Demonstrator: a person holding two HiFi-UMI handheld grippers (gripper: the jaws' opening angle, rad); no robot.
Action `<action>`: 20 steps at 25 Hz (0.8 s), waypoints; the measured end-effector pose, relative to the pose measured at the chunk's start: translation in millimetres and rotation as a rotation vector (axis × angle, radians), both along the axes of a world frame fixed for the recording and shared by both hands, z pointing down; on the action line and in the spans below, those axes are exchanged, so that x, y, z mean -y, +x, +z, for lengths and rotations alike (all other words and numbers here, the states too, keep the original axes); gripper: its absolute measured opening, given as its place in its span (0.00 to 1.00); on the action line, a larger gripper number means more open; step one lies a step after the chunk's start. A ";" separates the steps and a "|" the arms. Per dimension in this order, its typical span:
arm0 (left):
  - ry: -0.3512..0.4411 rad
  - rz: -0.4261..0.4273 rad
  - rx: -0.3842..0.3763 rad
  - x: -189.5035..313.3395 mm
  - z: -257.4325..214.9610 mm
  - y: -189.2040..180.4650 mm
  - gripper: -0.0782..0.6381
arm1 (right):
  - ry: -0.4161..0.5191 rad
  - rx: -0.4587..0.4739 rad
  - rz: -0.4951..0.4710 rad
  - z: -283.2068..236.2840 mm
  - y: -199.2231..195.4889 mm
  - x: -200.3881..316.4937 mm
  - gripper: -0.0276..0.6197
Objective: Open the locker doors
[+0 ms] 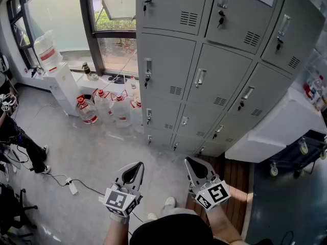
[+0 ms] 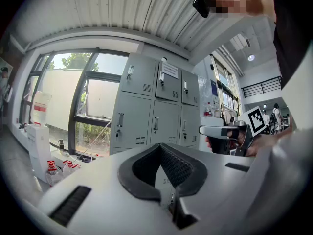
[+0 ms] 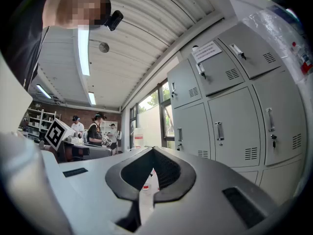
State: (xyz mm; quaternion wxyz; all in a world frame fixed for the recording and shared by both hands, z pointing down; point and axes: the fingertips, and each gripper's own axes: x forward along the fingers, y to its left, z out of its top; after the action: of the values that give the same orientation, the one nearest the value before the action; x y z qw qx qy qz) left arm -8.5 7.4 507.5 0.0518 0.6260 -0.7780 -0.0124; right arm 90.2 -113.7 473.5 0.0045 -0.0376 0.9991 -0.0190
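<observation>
Locker doors [image 1: 219,75]: btm rows in head view only.

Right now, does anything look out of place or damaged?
Nothing damaged or spilled. Only clutter: water jugs crowd the floor beside the lockers' lower left corner, and a power strip lies loose farther out.

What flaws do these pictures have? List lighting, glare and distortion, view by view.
Head view: sharp, lockers evenly lit, window washed out by daylight. Left gripper view: fisheye bows the window frame, dark vignette at the corners. Right gripper view: ceiling light strip glares, lockers lean and curve.
</observation>
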 end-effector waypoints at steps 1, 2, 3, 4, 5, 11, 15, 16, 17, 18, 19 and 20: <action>0.000 -0.002 0.003 8.6 0.0 -0.9 0.13 | -0.004 0.004 -0.001 -0.2 -1.6 7.6 0.09; -0.001 -0.003 0.006 16.9 0.1 -1.7 0.13 | -0.010 0.007 -0.003 -0.4 -3.1 15.0 0.09; -0.003 -0.005 0.009 24.6 0.5 -2.5 0.13 | -0.017 0.012 -0.005 -0.5 -4.4 22.1 0.09; -0.006 -0.004 0.015 31.9 1.1 -3.4 0.13 | -0.025 0.016 -0.007 -0.7 -5.6 29.1 0.09; -0.010 -0.004 0.024 38.8 1.3 -4.4 0.13 | -0.032 0.020 -0.010 -0.9 -6.9 35.8 0.09; -0.033 -0.030 0.024 74.4 8.1 -10.6 0.13 | -0.069 0.063 -0.044 0.2 -14.1 69.6 0.09; -0.056 -0.028 0.040 90.6 10.5 -14.1 0.13 | -0.102 0.067 -0.051 8.8 -19.7 86.3 0.09; -0.063 -0.026 0.046 93.5 11.6 -16.1 0.13 | -0.109 0.062 -0.047 11.5 -21.6 90.3 0.09; -0.069 -0.026 0.050 95.9 12.9 -18.6 0.13 | -0.116 0.057 -0.043 14.4 -23.6 94.0 0.09; -0.072 -0.028 0.050 98.1 14.5 -22.3 0.13 | -0.121 0.050 -0.038 17.6 -26.4 97.9 0.09; -0.074 -0.031 0.046 100.2 16.2 -27.3 0.13 | -0.124 0.042 -0.032 20.9 -30.2 102.1 0.09; -0.075 -0.033 0.042 102.1 17.9 -33.0 0.13 | -0.127 0.035 -0.023 23.8 -34.8 106.0 0.09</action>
State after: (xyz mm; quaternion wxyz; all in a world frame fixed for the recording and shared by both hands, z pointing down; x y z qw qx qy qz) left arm -41.6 -94.7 525.4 0.0585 0.6107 -0.7891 0.0291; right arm 55.4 -219.6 497.3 0.0193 -0.0258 0.9960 -0.0832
